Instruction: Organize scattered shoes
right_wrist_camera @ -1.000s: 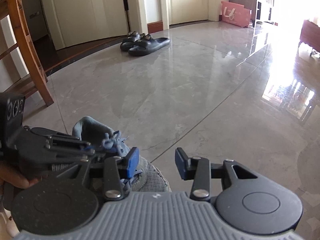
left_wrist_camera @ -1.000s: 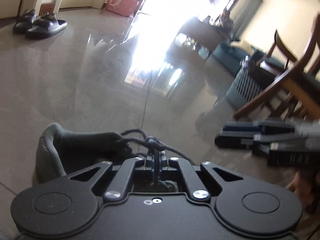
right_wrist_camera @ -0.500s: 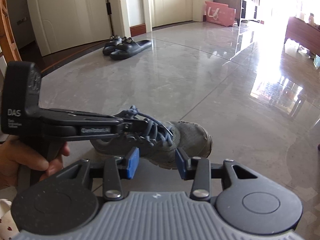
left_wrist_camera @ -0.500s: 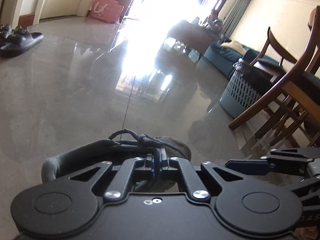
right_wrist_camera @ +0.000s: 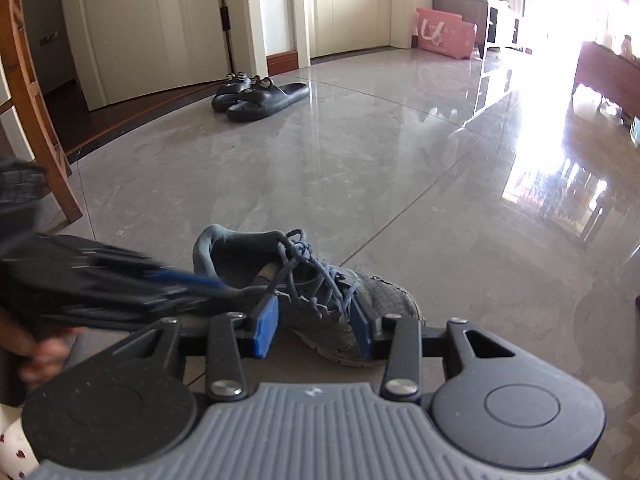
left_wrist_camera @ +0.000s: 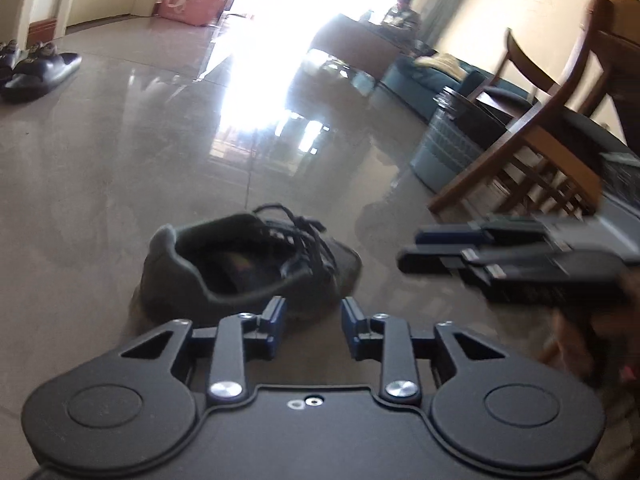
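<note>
A grey sneaker (left_wrist_camera: pixel 248 264) with dark blue laces stands upright on the glossy floor, heel toward me, toe pointing away to the right. My left gripper (left_wrist_camera: pixel 312 316) hovers just behind it. Its jaws are opening, with nothing between the blue pads. In the right wrist view the sneaker (right_wrist_camera: pixel 320 292) lies just beyond my right gripper (right_wrist_camera: pixel 316 320), which is open and apart from the shoe. The left gripper (right_wrist_camera: pixel 120 284) shows there as a blur at the left, near the heel. The right gripper (left_wrist_camera: pixel 440 252) reaches in from the right. A pair of black slippers (right_wrist_camera: pixel 260 96) sits by the door.
The slippers (left_wrist_camera: pixel 36 68) lie at the far left. A wooden chair (left_wrist_camera: pixel 540 132) and a slatted basket (left_wrist_camera: pixel 452 148) stand at the right. A pink bag (right_wrist_camera: pixel 444 34) leans by the far wall. Another chair leg (right_wrist_camera: pixel 32 92) stands at the left.
The left gripper was shut on the sneaker's laces and carried it. Now the shoe rests on the floor, the jaws have parted and the gripper has drawn back. The right gripper has barely moved.
</note>
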Demonstrator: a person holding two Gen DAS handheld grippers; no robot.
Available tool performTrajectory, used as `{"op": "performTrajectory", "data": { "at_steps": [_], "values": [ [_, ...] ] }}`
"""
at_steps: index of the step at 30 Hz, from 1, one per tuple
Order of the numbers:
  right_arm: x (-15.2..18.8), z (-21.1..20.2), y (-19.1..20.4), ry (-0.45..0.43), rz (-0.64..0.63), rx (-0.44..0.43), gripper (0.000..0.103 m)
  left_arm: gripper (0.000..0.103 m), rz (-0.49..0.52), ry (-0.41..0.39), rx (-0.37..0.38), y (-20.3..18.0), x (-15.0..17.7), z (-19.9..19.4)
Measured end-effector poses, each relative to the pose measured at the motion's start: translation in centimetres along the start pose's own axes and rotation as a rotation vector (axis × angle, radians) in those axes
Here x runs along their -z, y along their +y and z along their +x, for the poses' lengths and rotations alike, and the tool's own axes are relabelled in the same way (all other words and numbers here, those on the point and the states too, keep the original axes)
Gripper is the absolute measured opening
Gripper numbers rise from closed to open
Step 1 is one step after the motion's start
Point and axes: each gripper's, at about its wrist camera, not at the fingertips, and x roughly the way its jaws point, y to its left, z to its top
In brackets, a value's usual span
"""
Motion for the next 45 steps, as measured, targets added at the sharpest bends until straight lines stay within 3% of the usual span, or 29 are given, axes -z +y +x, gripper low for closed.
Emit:
{"op": "performTrajectory", "data": {
  "at_steps": [2,8,13,15,17,18,21,28,33,38,41,45],
  "values": [
    [0.1,-0.3,0.2,0.003,-0.021,0.004,0.044,0.035,0.034,0.056,0.065,-0.6,1.1,-0.8],
    [0.1,-1.0,0.7,-0.002,-0.017,0.008,0.044,0.036,0.19,0.199,0.071,-4.9,2.1,1.7],
    [0.2,-1.4,1.3,-0.015,-0.023,0.001,0.044,0.035,0.36,0.303,-0.033,-8.1,2.6,5.4],
    [0.2,-1.6,1.6,-0.017,-0.031,-0.005,0.044,0.026,0.416,0.34,-0.097,-8.8,3.0,6.9],
    [0.2,-1.6,1.6,-0.018,-0.035,-0.01,0.044,0.015,0.397,0.34,-0.14,-8.7,3.1,7.4],
    [0.2,-1.5,1.6,-0.02,-0.038,-0.013,0.044,0.015,0.379,0.333,-0.15,-8.5,3.0,7.4],
    [0.0,-1.2,1.9,-0.03,-0.037,-0.029,0.044,0.013,0.248,0.266,-0.204,-7.5,3.0,6.8],
    [-0.7,-1.3,2.7,-0.071,-0.035,-0.06,0.044,0.014,-0.413,0.062,-0.305,-0.9,3.4,2.2],
    [-0.7,-1.3,3.7,-0.078,-0.045,-0.085,0.044,0.015,-0.882,-0.097,-0.394,3.3,6.2,-2.1],
    [-0.3,-0.9,4.9,-0.057,-0.053,-0.125,0.044,0.017,-1.16,-0.219,-0.432,5.7,8.9,-4.6],
    [0.1,-0.7,6.2,-0.04,-0.077,-0.153,0.044,0.017,-1.27,-0.265,-0.456,6.6,10.0,-5.8],
    [0.7,-0.5,7.0,-0.025,-0.089,-0.165,0.044,0.022,-1.437,-0.325,-0.431,7.4,11.7,-6.9]
  ]
}}
